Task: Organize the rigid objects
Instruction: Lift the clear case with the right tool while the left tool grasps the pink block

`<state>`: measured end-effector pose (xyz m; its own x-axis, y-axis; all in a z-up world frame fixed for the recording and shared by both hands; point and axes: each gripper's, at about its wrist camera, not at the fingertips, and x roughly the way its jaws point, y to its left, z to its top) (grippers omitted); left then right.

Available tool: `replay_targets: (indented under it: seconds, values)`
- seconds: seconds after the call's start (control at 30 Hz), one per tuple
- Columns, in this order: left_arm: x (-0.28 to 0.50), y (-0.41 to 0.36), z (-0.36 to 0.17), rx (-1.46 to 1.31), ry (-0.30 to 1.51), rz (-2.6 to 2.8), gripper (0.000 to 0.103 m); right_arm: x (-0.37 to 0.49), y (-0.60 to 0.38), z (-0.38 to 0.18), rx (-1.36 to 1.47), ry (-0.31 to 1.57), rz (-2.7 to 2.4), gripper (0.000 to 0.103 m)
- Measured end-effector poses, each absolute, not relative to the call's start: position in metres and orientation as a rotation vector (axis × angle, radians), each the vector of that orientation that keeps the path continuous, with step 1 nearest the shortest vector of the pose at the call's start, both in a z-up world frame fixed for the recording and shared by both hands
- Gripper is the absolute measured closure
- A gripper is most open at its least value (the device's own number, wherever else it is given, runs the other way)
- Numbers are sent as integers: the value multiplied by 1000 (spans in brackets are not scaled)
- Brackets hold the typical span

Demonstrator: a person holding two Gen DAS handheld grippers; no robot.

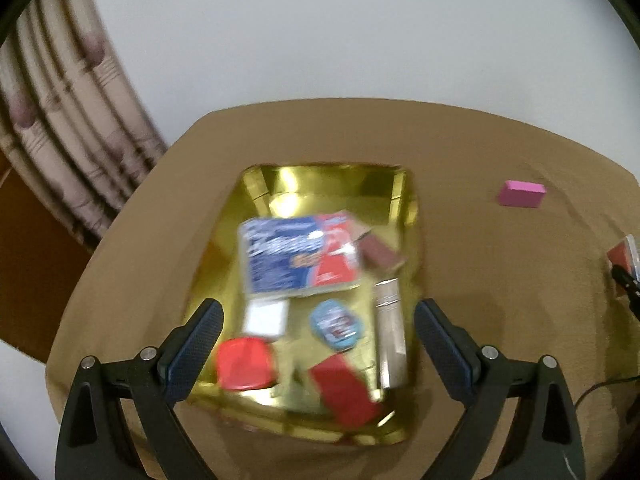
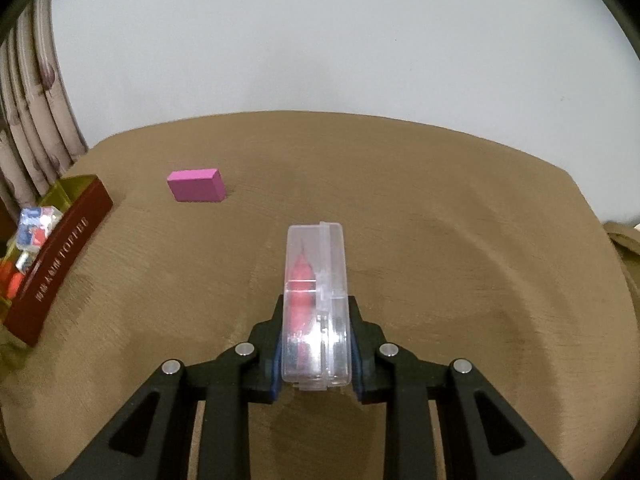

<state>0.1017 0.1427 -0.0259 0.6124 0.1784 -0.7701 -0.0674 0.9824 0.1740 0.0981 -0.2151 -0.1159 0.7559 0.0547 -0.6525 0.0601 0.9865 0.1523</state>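
Tan cloth covers the table [image 2: 440,208] in both views. In the right wrist view the right gripper [image 2: 316,354] is clamped on a clear plastic case [image 2: 316,292], which stands on edge between the pads in the lower middle of the frame, with something red and pointed inside it. Toward the upper left of that frame a pink block [image 2: 197,185] lies alone on the cloth, well apart from the case. At the far left edge sits a dark red box [image 2: 60,256] with pale lettering on its side and a gold lining; several small things show over its wall.

The left wrist view looks down into that same box, its gold inside [image 1: 288,184] filling the middle of the frame, though the picture is blurred. A blue and red packet [image 1: 296,256] lies in the centre, with a small white square [image 1: 266,316] below it, a red lid-like piece [image 1: 245,362] at lower left, a blue oval tin [image 1: 338,324], a silver tube [image 1: 390,336] along the right side and a red flat piece [image 1: 344,392] near the bottom. The left gripper [image 1: 318,330] hangs above them with its jaws wide apart and nothing between them. The pink block appears at the upper right here.
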Motion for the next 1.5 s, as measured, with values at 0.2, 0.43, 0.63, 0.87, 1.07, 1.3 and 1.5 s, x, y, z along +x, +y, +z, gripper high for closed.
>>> replay_targets:
  seconds: [0.2, 0.43, 0.63, 0.87, 1.07, 1.3, 1.5]
  values:
    - [132, 90, -29, 137, 936, 18, 8, 96, -218, -122, 113, 724, -39, 78]
    - [168, 37, -43, 102, 1005, -128, 6, 96, -218, -123, 111, 729, -40, 78]
    - [203, -4, -59, 109, 1012, -230, 4, 100, -216, -125, 122, 731, -33, 78]
    - [230, -28, -73, 85, 1002, -284, 2, 101, -216, -126, 130, 737, -26, 78]
    - [250, -35, -83, 51, 1024, -248, 1, 102, -217, -127, 143, 737, -19, 78]
    - [260, -39, -89, 40, 1042, -218, 1, 102, -218, -128, 150, 745, -14, 77]
    - [270, -40, -98, -22, 1066, -195, 13, 101, -219, -127, 163, 748, -8, 77]
